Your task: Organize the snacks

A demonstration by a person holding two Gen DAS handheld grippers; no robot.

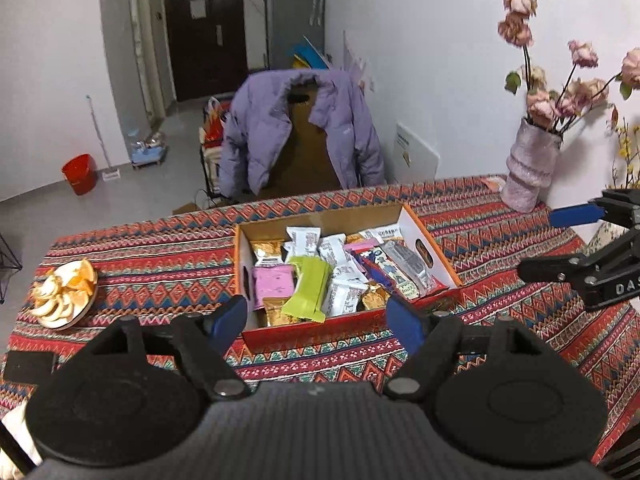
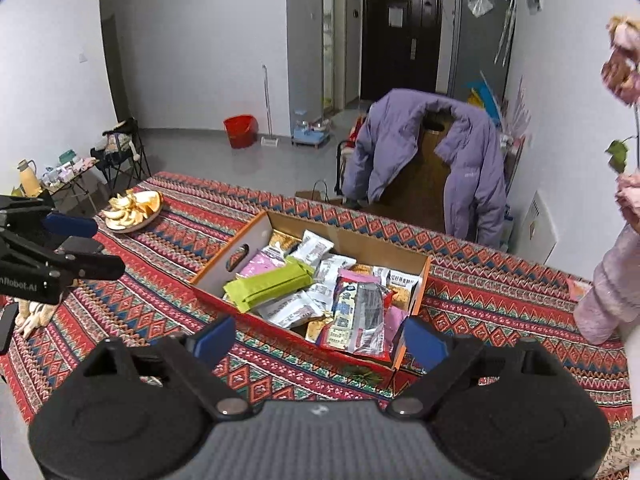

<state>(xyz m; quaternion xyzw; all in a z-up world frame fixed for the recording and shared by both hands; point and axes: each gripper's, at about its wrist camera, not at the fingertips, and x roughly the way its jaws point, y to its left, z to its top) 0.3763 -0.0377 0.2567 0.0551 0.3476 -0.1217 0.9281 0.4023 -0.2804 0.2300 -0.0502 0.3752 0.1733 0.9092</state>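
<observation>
Peel sits on the plate (image 1: 66, 294) at your far left on the patterned tablecloth (image 1: 160, 256); mid-table the cardboard box (image 1: 424, 236) holds the snacks (image 1: 320, 276), a green packet (image 1: 306, 288) on top. Your left gripper (image 1: 316, 318) and right gripper (image 2: 320, 338) hover above its near edge, both with jaws apart and empty. The vase (image 1: 528, 164) stands far right.

Open cardboard box (image 1: 434, 248) on table — heaped mixed snack packets (image 1: 344, 264), green one on top.

Two wrist views from above the table

We look down, left and right, sharing the open cardboard snack box (image 1: 344, 224) (image 2: 352, 240).
</observation>
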